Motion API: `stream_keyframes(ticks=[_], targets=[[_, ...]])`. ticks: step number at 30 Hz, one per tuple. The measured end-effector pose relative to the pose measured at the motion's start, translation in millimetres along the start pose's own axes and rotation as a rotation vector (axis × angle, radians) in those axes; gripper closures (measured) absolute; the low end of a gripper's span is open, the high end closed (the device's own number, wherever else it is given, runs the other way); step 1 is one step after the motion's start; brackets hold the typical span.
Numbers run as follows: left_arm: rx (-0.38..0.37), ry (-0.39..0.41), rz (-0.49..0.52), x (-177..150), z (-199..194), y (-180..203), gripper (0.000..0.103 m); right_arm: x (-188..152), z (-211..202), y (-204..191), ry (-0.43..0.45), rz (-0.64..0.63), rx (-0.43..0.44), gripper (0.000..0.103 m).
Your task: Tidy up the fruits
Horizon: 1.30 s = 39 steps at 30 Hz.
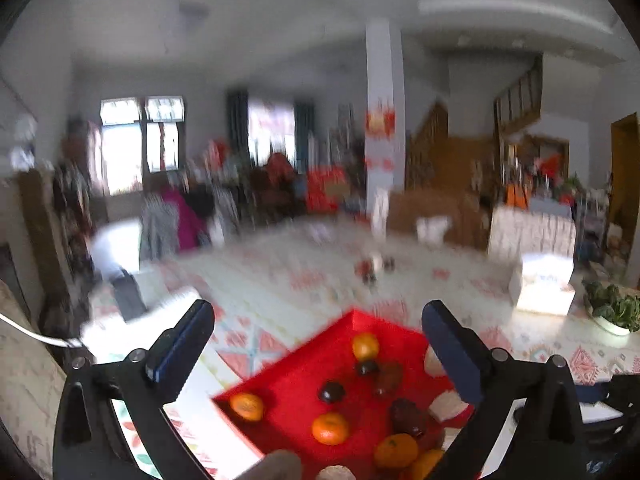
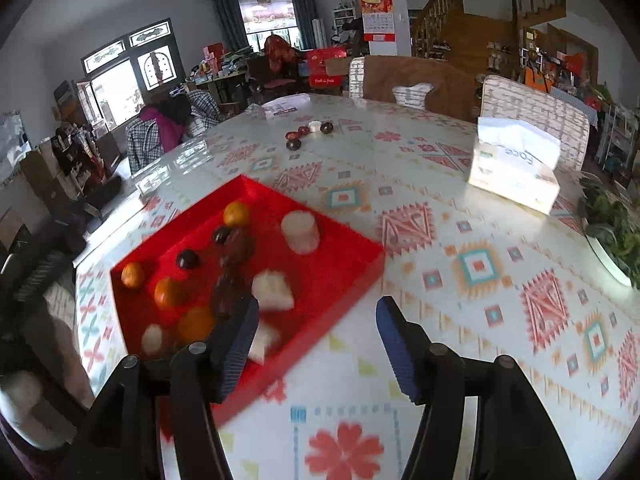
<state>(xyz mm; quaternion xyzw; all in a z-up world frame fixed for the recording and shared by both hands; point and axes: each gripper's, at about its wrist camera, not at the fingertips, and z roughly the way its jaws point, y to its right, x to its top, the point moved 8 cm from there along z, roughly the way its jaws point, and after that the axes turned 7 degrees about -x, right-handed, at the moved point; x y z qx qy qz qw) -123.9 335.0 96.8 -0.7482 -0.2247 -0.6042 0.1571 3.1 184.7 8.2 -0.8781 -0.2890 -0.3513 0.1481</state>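
A red tray (image 1: 288, 384) (image 2: 344, 276) sits on the patterned table and holds several oranges (image 1: 330, 428) (image 2: 168, 292), dark round fruits (image 1: 331, 392) (image 2: 188, 259) and white chunks (image 1: 447, 406) (image 2: 301, 231). My left gripper (image 1: 318, 330) is open and empty above the tray's far corner. My right gripper (image 2: 316, 344) is open and empty over the tray's near right edge. A few small fruits (image 2: 304, 134) lie loose far across the table; in the blurred left wrist view they show faintly (image 1: 372, 268).
A white tissue box (image 2: 516, 168) (image 1: 544, 288) stands at the right of the table. A bowl of greens (image 2: 612, 228) (image 1: 612, 310) sits at the right edge. Chairs (image 2: 416, 80) line the far side. A paper (image 2: 280, 109) lies at the far edge.
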Motion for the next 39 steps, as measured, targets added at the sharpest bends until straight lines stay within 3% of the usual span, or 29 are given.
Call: stream_keyframes(ticks=[2, 4, 9, 11, 22, 39], targets=[[-0.035, 0.023, -0.037, -3, -17, 1, 0.000, -12, -3, -3, -0.009, -0.001, 0.000, 0.033], [-0.049, -0.020, -0.074, -12, -21, 0, 0.000, -28, -5, -7, -0.031, -0.003, 0.008, 0.031], [0.029, -0.179, -0.019, -44, -14, 2, 0.000, -65, -8, -14, -0.074, -0.038, -0.019, 0.031], [0.038, -0.197, -0.018, -52, -18, 5, 0.000, -74, -15, -15, -0.074, -0.050, -0.023, 0.031], [-0.018, -0.226, 0.016, -61, -33, 37, 0.000, -95, -41, -4, -0.035, -0.050, -0.049, 0.027], [-0.013, -0.238, -0.002, -64, -33, 34, 0.000, -102, -40, -12, -0.048, -0.068, -0.041, 0.027]])
